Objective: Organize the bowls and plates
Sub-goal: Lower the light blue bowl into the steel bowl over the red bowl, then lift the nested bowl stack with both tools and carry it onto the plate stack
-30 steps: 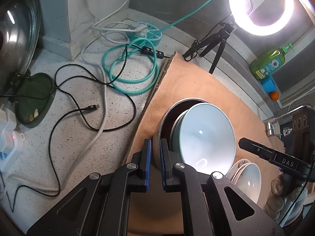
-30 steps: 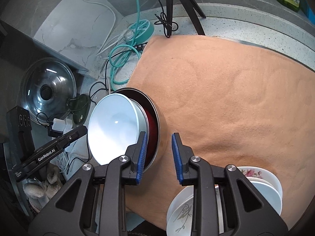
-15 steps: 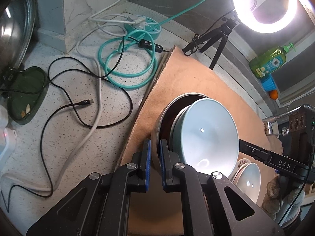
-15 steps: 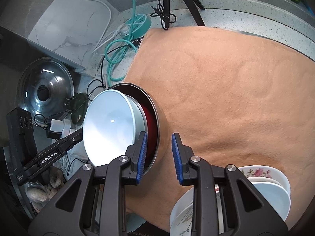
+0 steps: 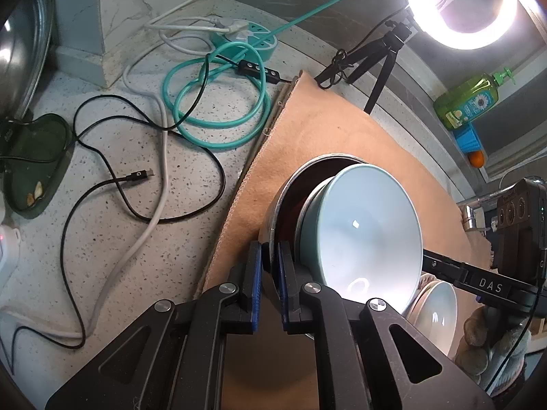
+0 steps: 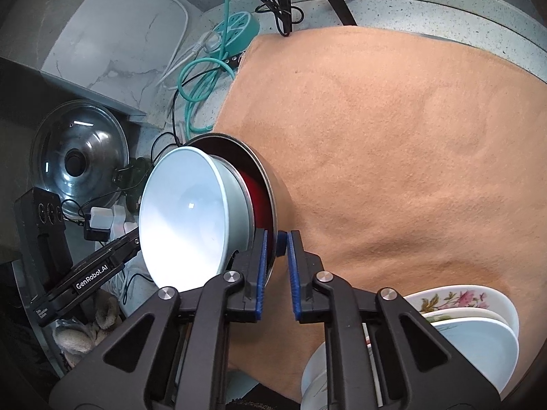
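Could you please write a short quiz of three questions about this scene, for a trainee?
1. True or false: the light blue bowl sits nested inside the metal bowl with the red inside.
2. Which part of the metal bowl do the left gripper and the right gripper both pinch? A) its base B) its rim C) nothing
3. Fill in: the bowls are over an orange ____.

Key
1. True.
2. B. Each gripper's fingers close on the rim, at opposite sides; the right gripper's fingers have just closed.
3. Cloth; it covers the speckled countertop.
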Tool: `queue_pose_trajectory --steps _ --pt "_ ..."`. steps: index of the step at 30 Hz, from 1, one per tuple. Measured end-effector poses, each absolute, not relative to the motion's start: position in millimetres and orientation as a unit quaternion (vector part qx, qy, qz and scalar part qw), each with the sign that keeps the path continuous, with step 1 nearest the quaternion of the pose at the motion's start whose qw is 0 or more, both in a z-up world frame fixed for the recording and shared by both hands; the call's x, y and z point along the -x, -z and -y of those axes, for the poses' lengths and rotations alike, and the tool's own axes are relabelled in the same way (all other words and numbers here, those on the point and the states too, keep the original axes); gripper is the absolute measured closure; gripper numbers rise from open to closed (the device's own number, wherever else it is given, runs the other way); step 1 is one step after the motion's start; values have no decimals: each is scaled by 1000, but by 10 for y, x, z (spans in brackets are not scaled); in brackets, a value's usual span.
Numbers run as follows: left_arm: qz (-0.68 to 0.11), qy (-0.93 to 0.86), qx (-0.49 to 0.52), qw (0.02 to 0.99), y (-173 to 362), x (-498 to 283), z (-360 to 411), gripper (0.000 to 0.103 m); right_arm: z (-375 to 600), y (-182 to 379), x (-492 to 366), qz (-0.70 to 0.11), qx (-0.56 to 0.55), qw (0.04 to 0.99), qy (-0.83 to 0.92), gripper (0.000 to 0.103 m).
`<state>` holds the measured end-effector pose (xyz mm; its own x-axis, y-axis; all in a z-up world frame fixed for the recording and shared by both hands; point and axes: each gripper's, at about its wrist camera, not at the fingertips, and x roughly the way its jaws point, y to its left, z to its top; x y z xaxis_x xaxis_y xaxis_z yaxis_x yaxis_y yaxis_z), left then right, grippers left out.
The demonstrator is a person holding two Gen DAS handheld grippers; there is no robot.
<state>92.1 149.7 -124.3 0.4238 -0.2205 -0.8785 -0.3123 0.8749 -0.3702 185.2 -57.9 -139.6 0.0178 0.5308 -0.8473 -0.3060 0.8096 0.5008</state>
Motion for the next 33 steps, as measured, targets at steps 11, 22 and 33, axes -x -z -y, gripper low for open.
queue_pose_trajectory --steps 11,22,33 --pt "-532 -26 245 810 1219 -888 -1462 96 592 1381 -1814 -633 -86 713 -290 93" --pt "-521 -12 239 819 1073 -789 -1362 96 748 1209 -1698 -625 -88 717 -295 93" --pt "-499 30 218 838 728 -655 -1009 96 1209 812 -1428 -605 -97 731 -300 92"
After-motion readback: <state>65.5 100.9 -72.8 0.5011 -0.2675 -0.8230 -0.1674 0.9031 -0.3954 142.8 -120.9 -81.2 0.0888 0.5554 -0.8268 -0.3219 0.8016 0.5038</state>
